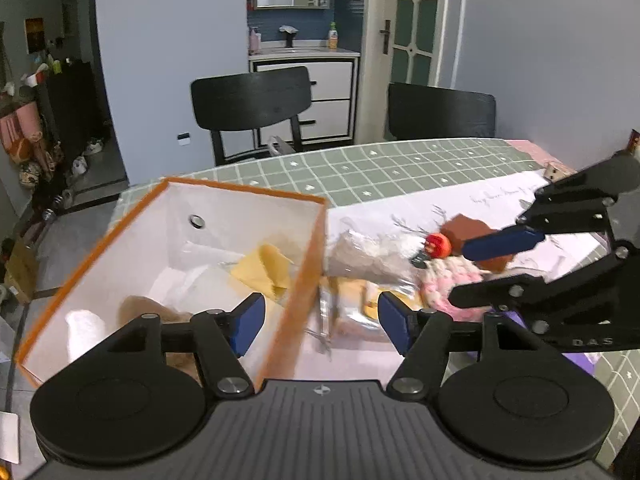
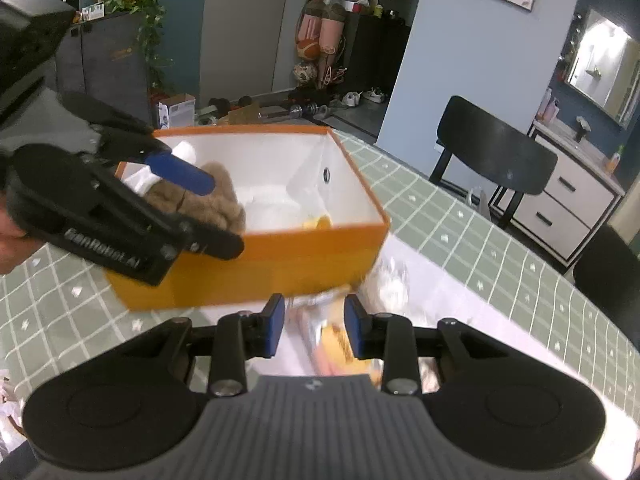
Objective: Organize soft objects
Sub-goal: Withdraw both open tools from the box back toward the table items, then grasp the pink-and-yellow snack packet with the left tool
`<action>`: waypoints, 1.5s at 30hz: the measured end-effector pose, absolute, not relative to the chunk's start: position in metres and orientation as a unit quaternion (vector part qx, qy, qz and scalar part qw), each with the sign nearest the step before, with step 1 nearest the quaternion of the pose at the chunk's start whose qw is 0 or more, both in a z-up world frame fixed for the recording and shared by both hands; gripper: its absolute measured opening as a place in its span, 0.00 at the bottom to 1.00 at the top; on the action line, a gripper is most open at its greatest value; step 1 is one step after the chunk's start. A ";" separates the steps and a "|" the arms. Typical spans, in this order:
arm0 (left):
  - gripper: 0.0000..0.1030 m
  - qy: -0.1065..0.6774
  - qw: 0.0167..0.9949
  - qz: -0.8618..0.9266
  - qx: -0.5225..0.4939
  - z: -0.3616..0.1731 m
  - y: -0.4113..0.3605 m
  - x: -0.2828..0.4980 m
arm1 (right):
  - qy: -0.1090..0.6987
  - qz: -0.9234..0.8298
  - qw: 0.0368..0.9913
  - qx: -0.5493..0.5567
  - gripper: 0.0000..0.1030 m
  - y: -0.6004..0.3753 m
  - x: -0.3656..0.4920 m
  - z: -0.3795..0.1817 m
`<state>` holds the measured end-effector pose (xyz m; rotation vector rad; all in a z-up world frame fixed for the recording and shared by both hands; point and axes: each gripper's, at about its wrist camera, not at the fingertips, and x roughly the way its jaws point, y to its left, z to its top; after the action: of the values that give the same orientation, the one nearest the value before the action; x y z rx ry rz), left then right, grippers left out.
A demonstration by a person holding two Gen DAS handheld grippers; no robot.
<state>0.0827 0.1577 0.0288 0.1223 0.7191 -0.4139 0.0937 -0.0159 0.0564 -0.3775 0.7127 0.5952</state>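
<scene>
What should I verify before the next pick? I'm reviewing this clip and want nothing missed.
1. Orange box open, with room: ok.
2. Brown plush inside box: ok.
3. Left hand-held gripper empty, jaws apart: ok.
4. Right hand-held gripper free of load: cannot tell; a blurred clear-wrapped packet lies between the jaws.
5. Pink knit piece still outside the box: not ok.

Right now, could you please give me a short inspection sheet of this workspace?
Surface: table under green checked cloth.
Job's things: orange box holds brown plush and yellow cloth; pink knitted item and wrapped packets lie outside.
Clutter: red toy.
Grippers: left gripper open, empty; right gripper open above a packet.
Cables: nothing seen.
Surroundings: black chairs, white cabinet.
</scene>
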 end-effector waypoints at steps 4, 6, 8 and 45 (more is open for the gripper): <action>0.74 0.350 0.911 -0.212 0.057 0.017 0.146 0.071 | 0.347 0.289 0.878 -0.160 0.32 -0.043 0.074 0.046; 0.75 0.353 0.908 -0.217 0.065 0.012 0.138 0.064 | 0.347 0.291 0.878 -0.152 0.32 -0.056 0.063 0.043; 0.75 0.356 0.905 -0.222 0.075 0.006 0.130 0.059 | 0.347 0.293 0.879 -0.144 0.32 -0.067 0.056 0.041; 0.76 0.401 0.880 -0.239 0.090 -0.069 0.080 0.076 | 0.414 0.155 0.897 -0.022 0.37 -0.246 0.066 -0.028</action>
<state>0.0765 0.0803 -0.0689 0.1877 0.8357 -0.4990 0.0660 -0.2462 -0.0277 -0.0465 0.8587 0.3210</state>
